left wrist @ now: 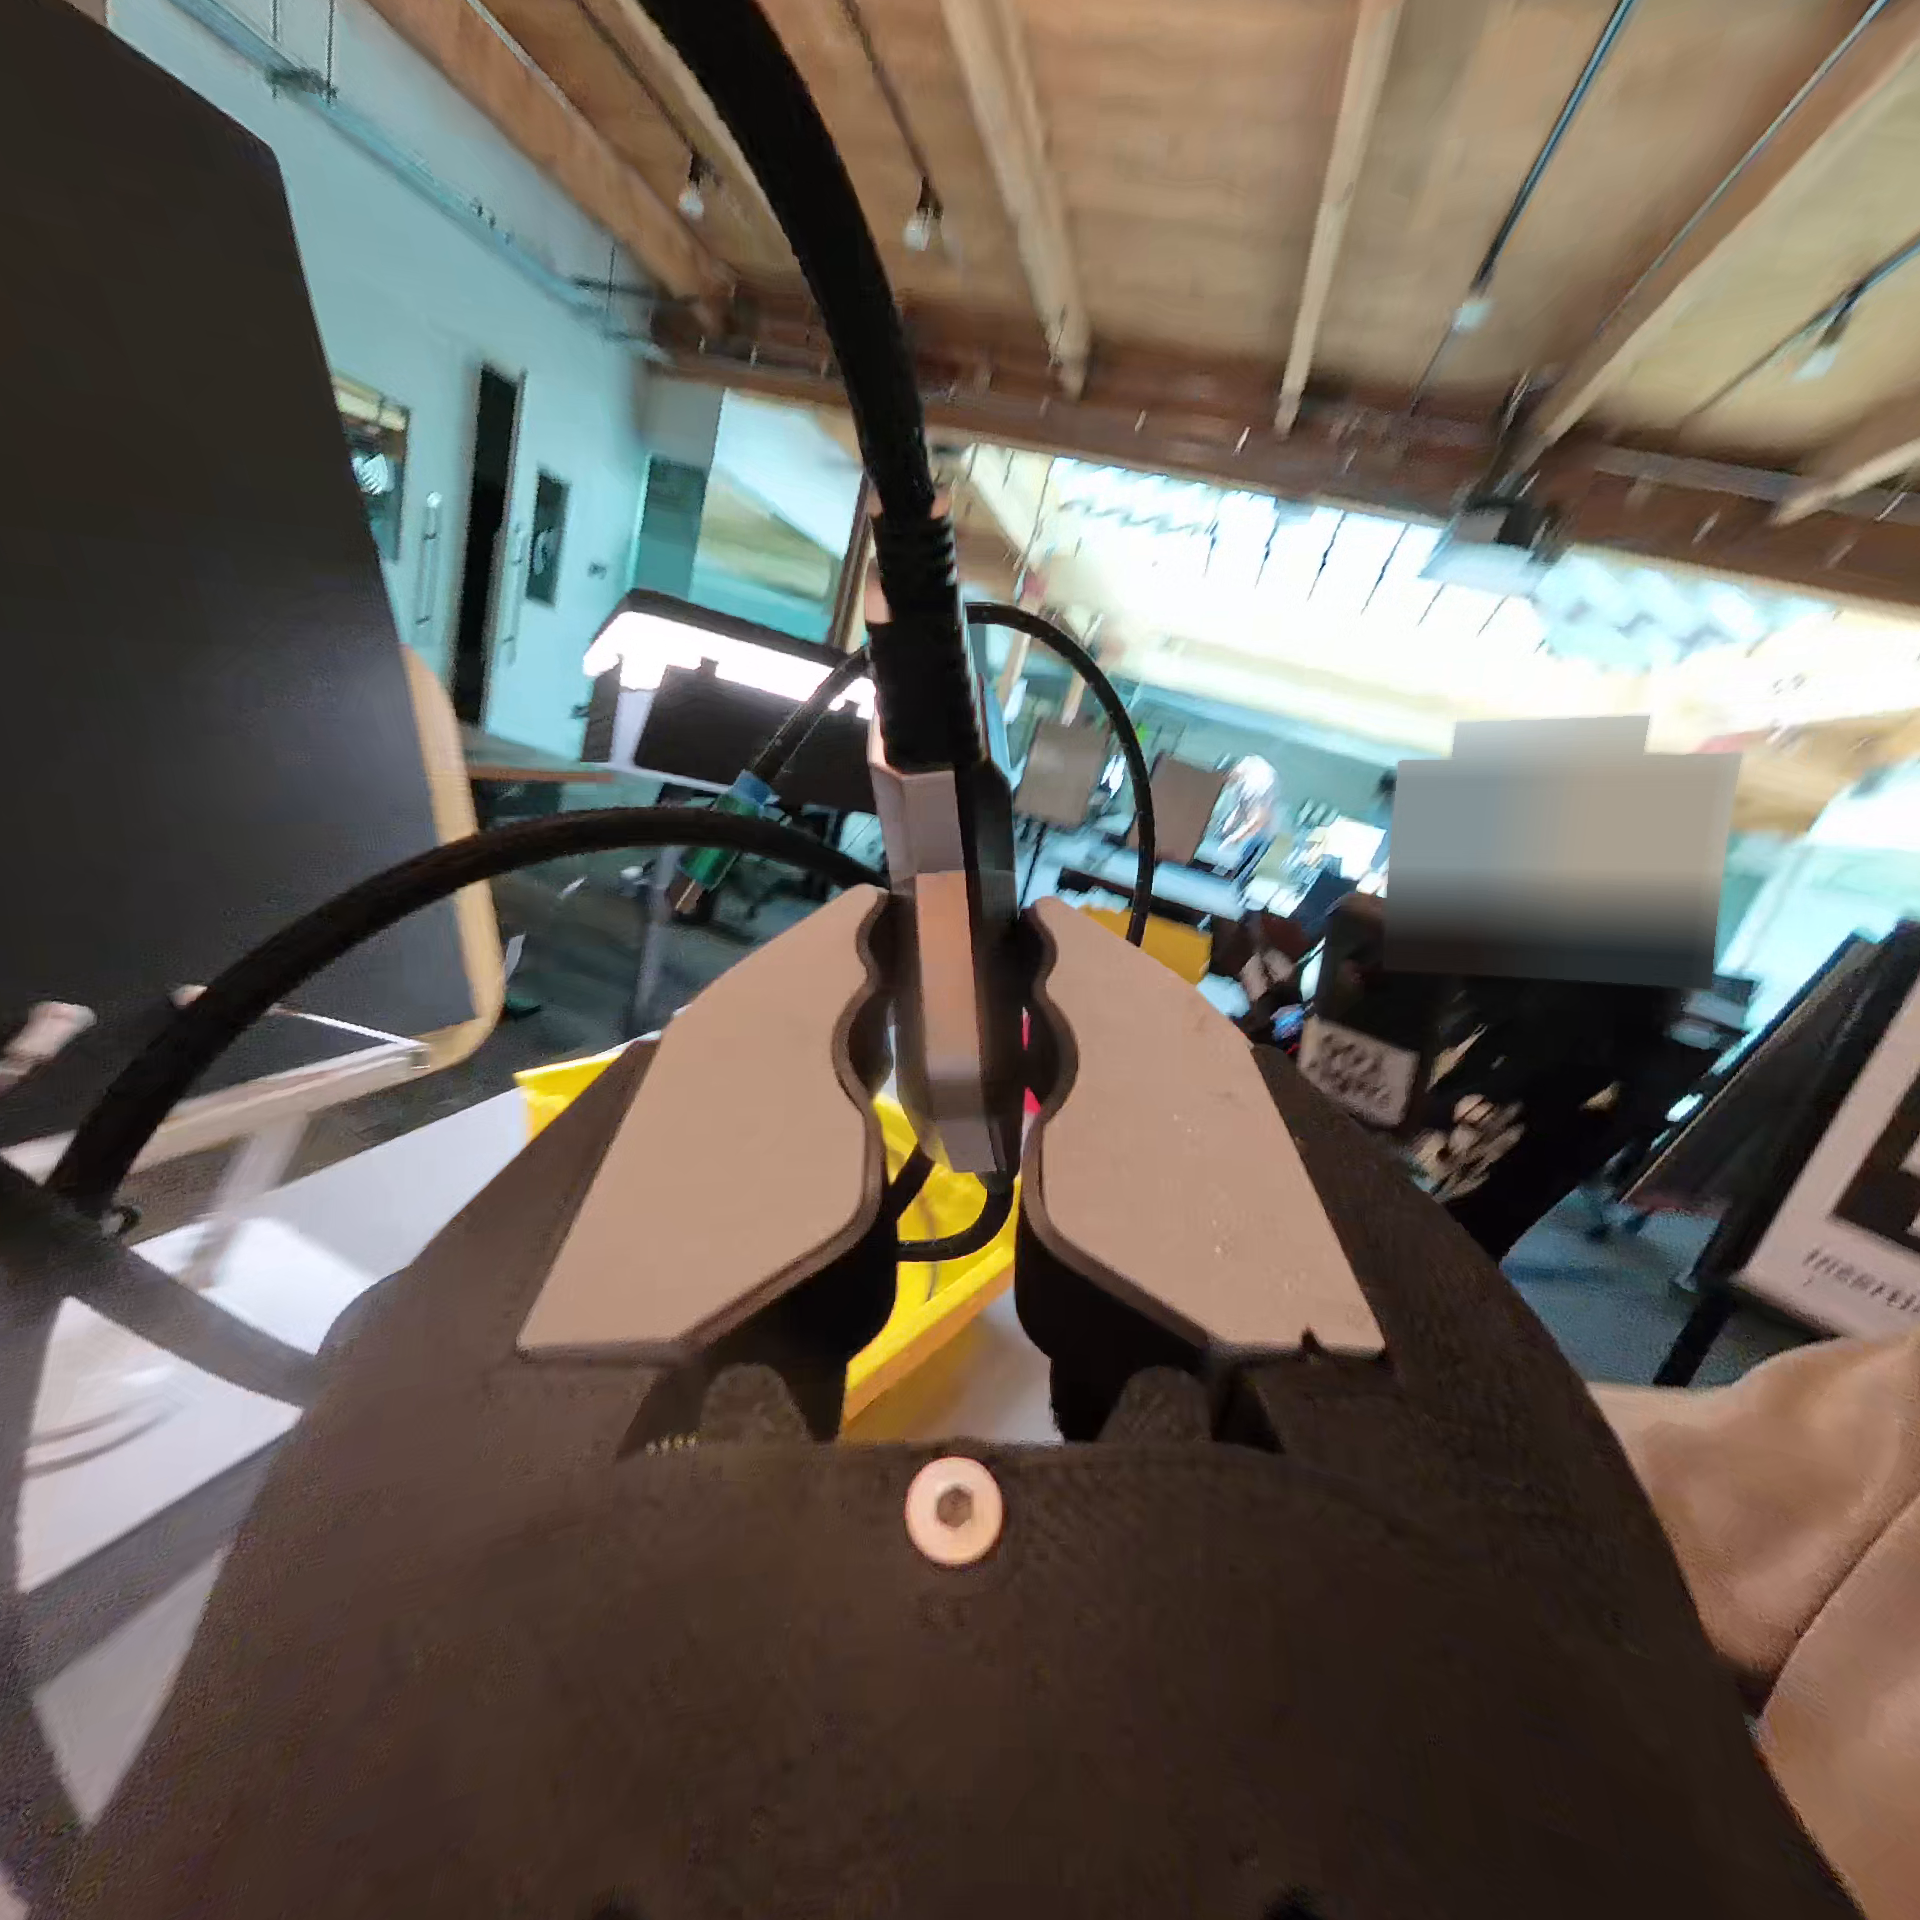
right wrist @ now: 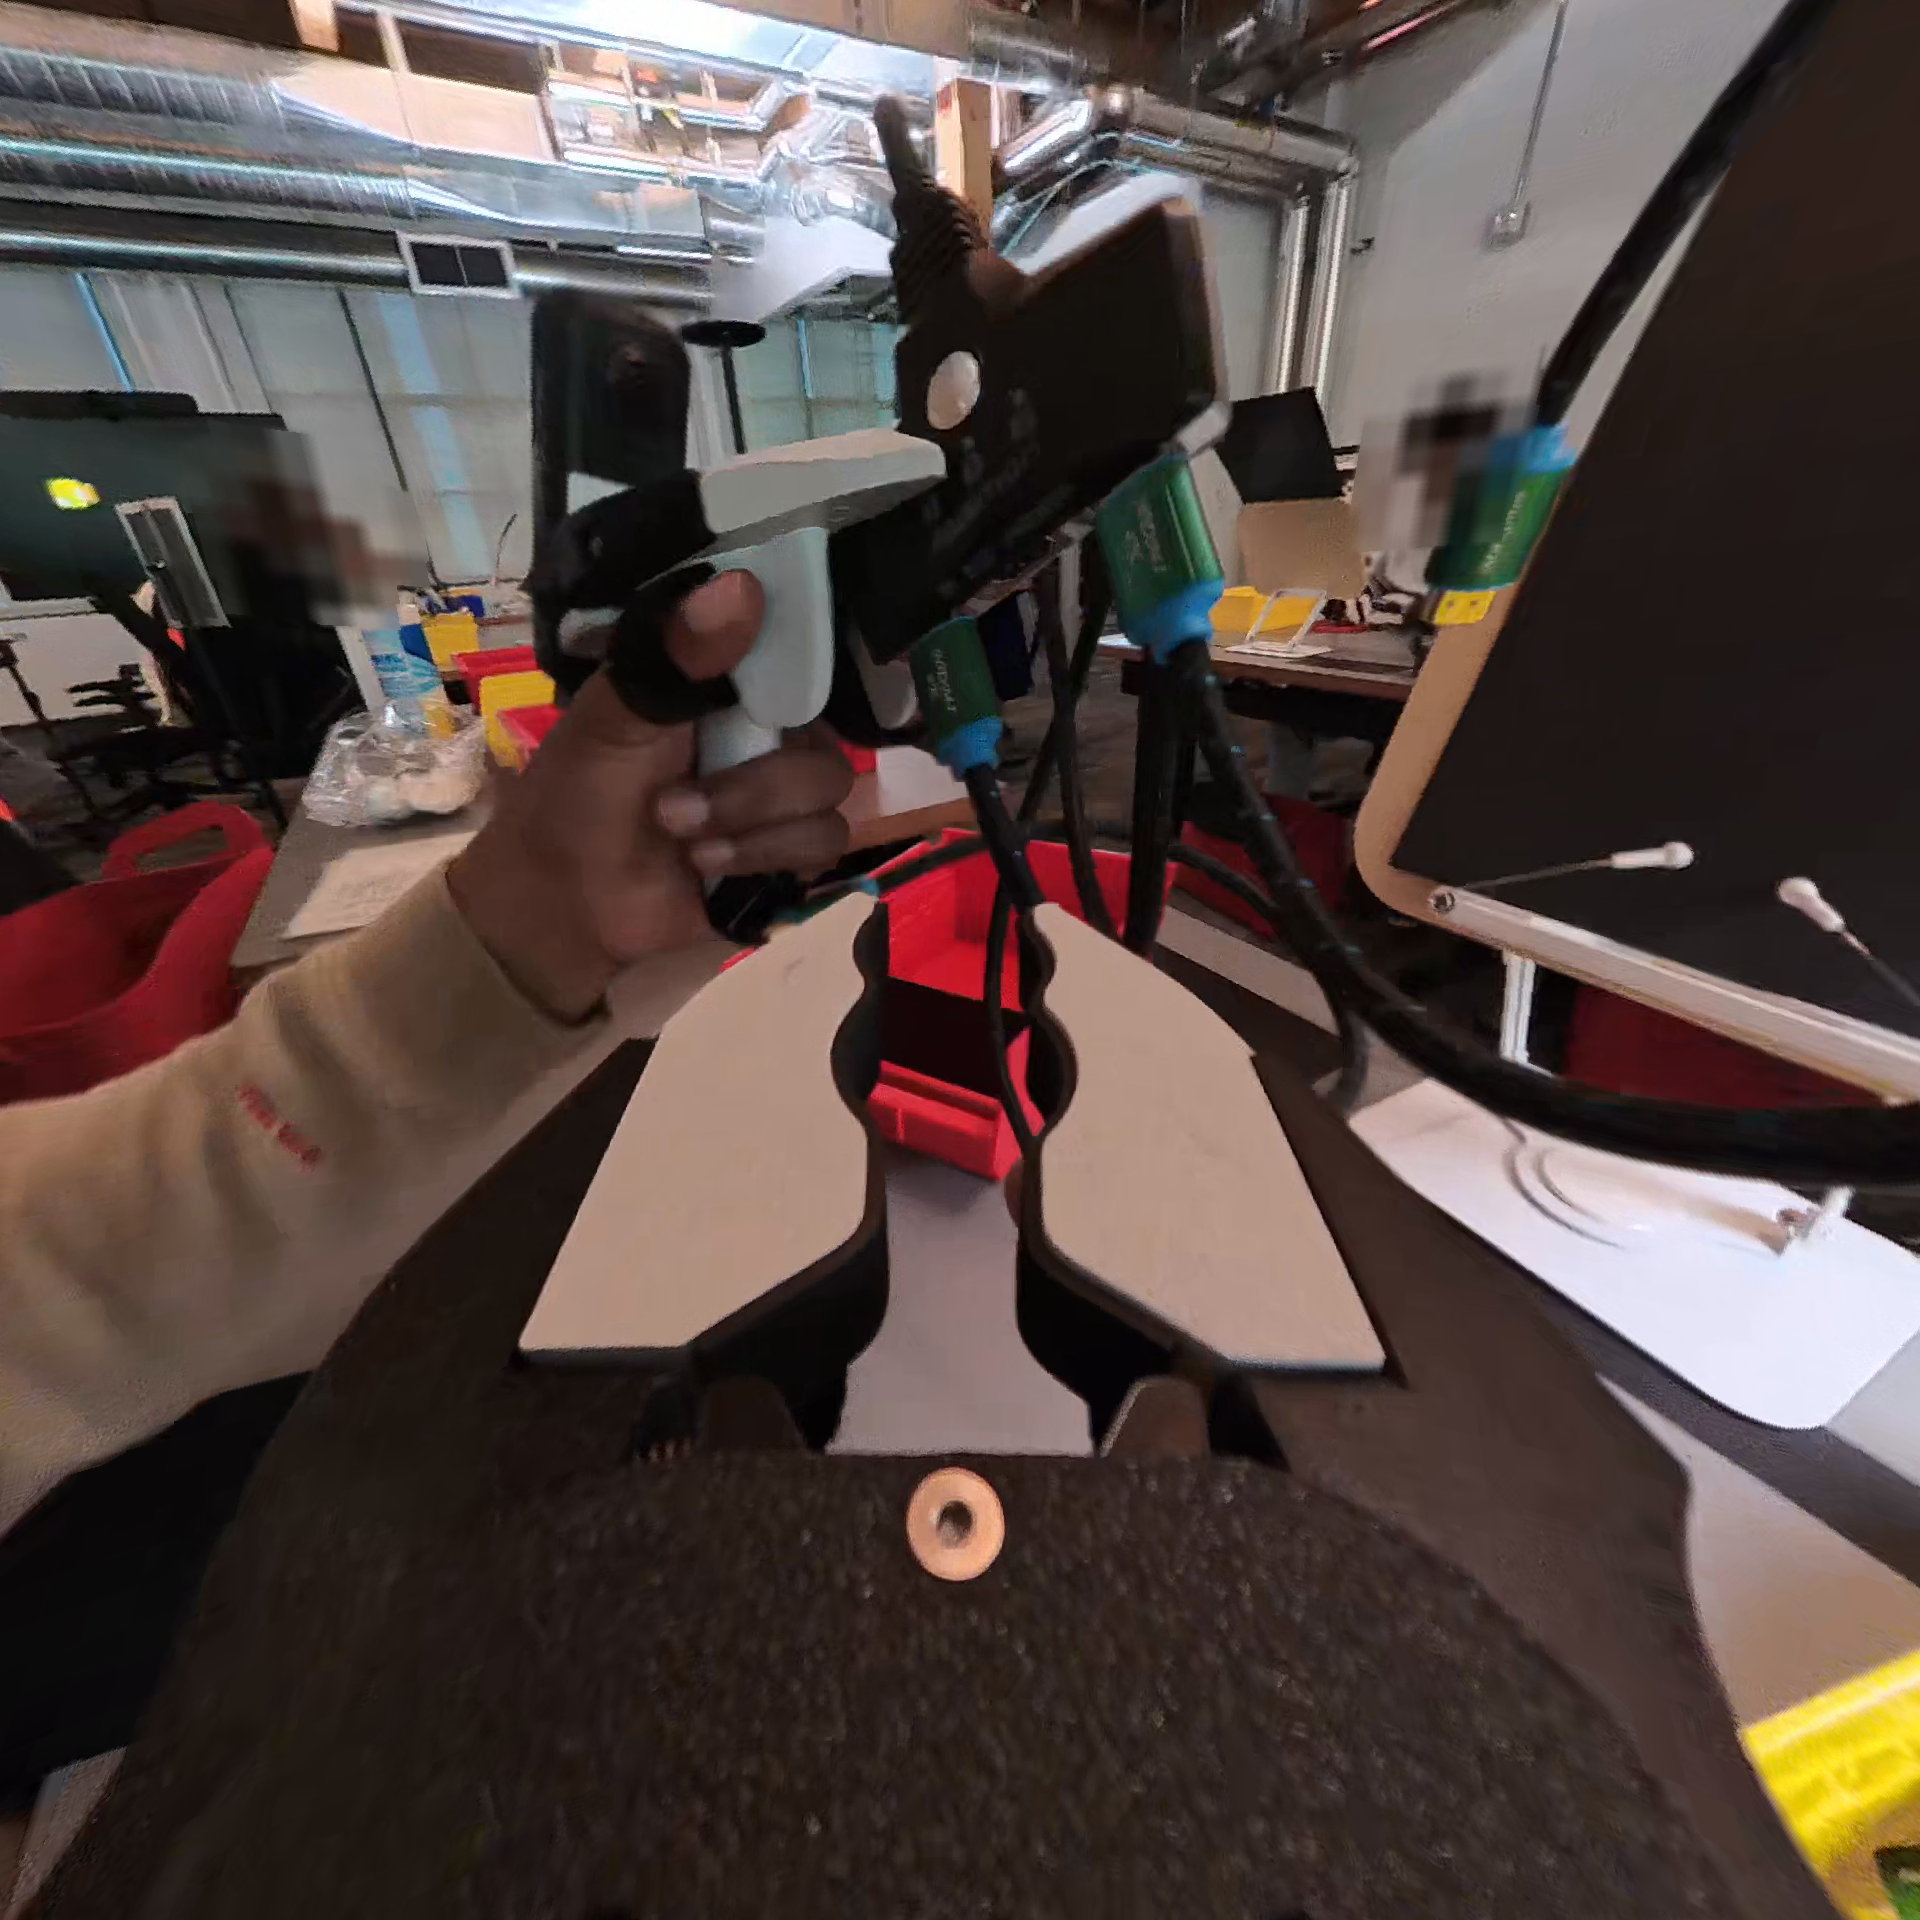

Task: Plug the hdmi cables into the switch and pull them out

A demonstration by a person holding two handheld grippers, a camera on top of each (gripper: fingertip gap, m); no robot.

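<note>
Your left gripper [left wrist: 954, 1023] has its fingers pinching the switch [left wrist: 951, 1039] edge-on, lifted off the surface, a thick black cable [left wrist: 852, 312] rising from its top; in the right wrist view the switch [right wrist: 1049, 416] hangs tilted in the air with two green HDMI plugs [right wrist: 1158, 551] seated in its lower edge; your right gripper [right wrist: 954, 1023] sits below, fingers slightly spread, a thin black cable [right wrist: 1000, 997] running between them, whether touched I cannot tell.

I am facing exposed wooden ceiling beams [left wrist: 1340, 208], a pale wall [left wrist: 416, 270], silver ducts [right wrist: 312, 177] and tall windows [right wrist: 260, 364] letting daylight in.
</note>
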